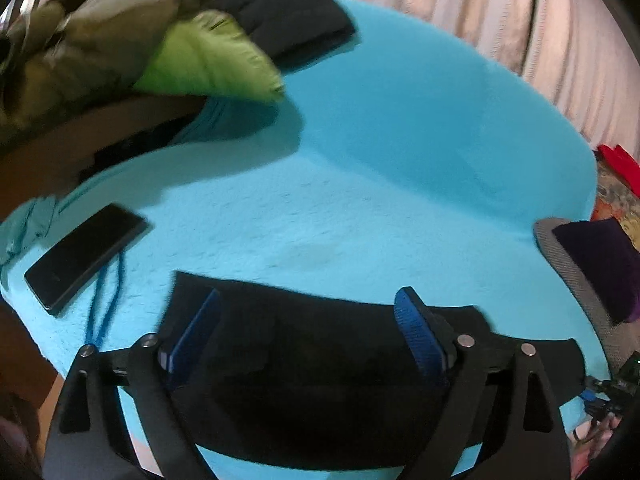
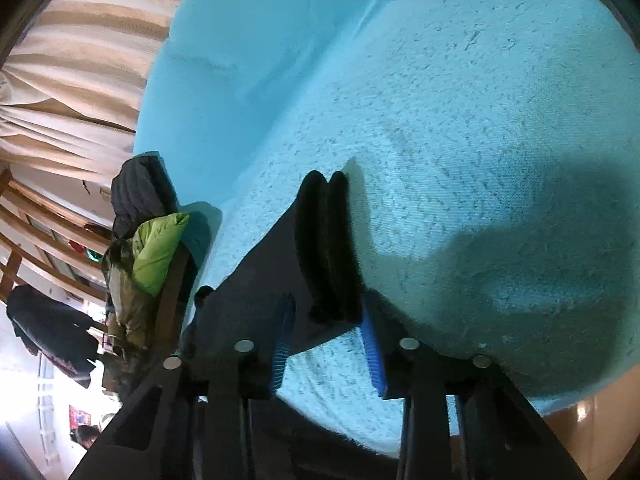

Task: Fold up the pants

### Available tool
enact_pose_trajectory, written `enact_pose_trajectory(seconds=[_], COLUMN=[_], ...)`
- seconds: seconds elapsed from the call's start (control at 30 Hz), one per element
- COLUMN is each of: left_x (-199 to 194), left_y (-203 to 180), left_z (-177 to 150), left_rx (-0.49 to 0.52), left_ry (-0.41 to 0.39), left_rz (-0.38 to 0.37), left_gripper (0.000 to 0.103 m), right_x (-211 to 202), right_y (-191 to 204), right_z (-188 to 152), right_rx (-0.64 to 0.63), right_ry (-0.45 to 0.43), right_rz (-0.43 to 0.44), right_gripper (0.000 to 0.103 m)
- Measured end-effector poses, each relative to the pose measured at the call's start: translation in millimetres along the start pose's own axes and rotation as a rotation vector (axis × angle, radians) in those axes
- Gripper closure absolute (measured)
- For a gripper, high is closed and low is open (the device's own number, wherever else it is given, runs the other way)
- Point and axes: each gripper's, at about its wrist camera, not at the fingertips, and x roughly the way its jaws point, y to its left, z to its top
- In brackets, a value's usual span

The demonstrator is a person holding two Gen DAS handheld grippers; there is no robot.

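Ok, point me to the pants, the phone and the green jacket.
pants (image 1: 320,360), left wrist view, middle of the black cloth.
phone (image 1: 86,254), left wrist view, screen centre.
green jacket (image 1: 208,60), left wrist view, middle of its green panel.

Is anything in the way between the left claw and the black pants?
Nothing visible is. The left claw is open right above the black pants on the turquoise blanket. The phone lies off to the side, clear of the pants.
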Motion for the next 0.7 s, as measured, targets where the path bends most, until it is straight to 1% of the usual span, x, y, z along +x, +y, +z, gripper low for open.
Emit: enact_pose_trajectory(seconds=[0.07,0.17,0.23,0.27,0.37,0.43,0.5,0.6,0.7], left_x=[2,13,23,30,29,32,31,32,33], left_y=[-18,-32,-35,-35,-29,-29,-30,-29,-28], left_z=[-5,-19,-31,-34,-34,-36,-36,-35,-34], left_rx=[0.008,-0.015,-0.01,-0.016,-0.056,-0.057,-0.052,-0.059,-0.071], left_ry=[0.03,0.061,0.085,0.122,0.107,0.124,0.126,0.13,0.131], left_rz=[0.015,0.028,0.067,0.102,0.1,0.1,0.1,0.091,0.082], left_gripper=[0.009,0.009,0.009,0.009,0.009,0.009,0.009,0.009,0.009], right_x=[-1,-1,0,0,1,2,3,4,3], right_y=[0,4,7,9,18,25,27,29,27], right_z=[-1,-2,-4,-4,-7,-9,-10,-11,-11], right_rx=[-0.007,-0.027,-0.041,-0.052,-0.114,-0.16,-0.174,-0.173,-0.157], right_ry=[-0.003,-0.01,-0.016,-0.019,-0.029,-0.034,-0.043,-0.053,-0.053], right_rz=[-0.008,-0.03,-0.05,-0.058,-0.112,-0.155,-0.177,-0.186,-0.176], right_gripper=[0.074,0.073,0.073,0.072,0.07,0.07,0.07,0.066,0.066])
